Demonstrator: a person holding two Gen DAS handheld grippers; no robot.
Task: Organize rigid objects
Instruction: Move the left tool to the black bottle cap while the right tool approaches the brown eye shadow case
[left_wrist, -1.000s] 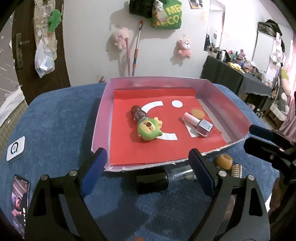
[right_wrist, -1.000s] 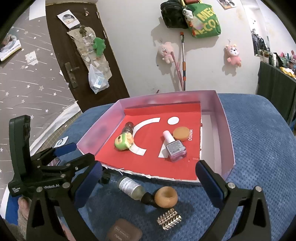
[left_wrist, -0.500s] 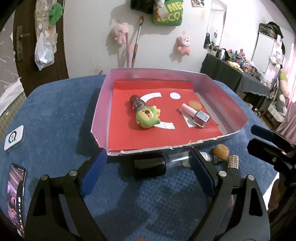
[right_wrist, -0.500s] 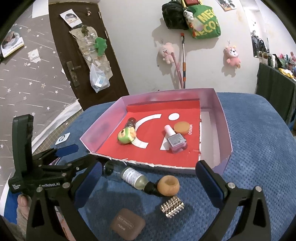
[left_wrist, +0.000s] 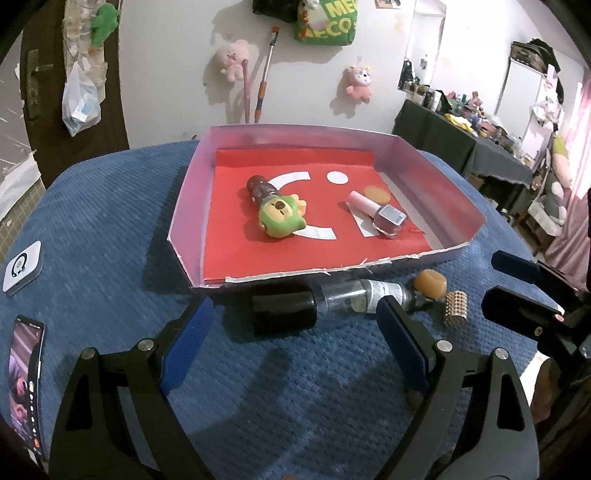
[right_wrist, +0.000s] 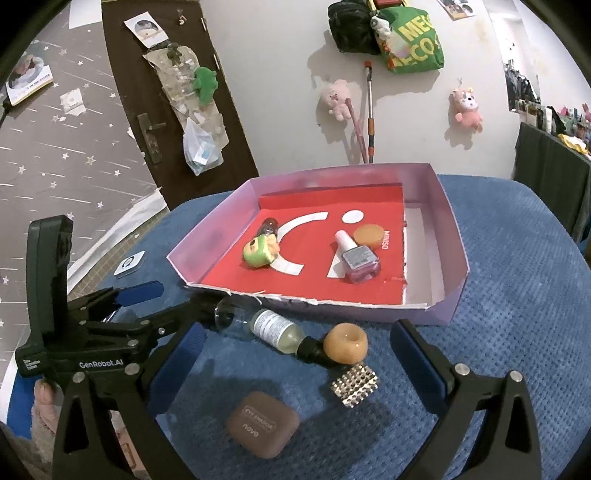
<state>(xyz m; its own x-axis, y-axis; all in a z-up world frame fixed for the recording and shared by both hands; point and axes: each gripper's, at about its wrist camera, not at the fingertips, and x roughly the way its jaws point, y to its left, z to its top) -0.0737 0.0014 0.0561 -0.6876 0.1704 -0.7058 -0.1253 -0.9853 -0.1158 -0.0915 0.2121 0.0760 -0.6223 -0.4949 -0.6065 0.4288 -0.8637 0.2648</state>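
Inspection runs left to right across the blue cloth. A phone (left_wrist: 24, 384) and a small white device (left_wrist: 22, 266) lie at the far left, well apart from the work. The left gripper (left_wrist: 291, 334) hangs with jaws spread wide and nothing between them, aimed at the clear bottle (left_wrist: 325, 301), which lies on its side just outside the near wall of the pink tray (left_wrist: 186, 206). Its black cap end faces the left gripper.

Inside the tray rest a green-capped figure bottle (left_wrist: 279, 210), a nail polish bottle (left_wrist: 380, 216) and an orange disc (left_wrist: 376, 192).

Right of the clear bottle lie an amber ring (right_wrist: 345, 343), touching its dark nozzle, a studded metal piece (right_wrist: 354, 384) and a brown eyeshadow case (right_wrist: 263, 424). The right gripper (right_wrist: 295, 363) is also open and empty above these.

Judgement: the bottle appears light, stiff and smooth, so liable to roll or slip. Best hold is across the labelled body, not the tapering nozzle.
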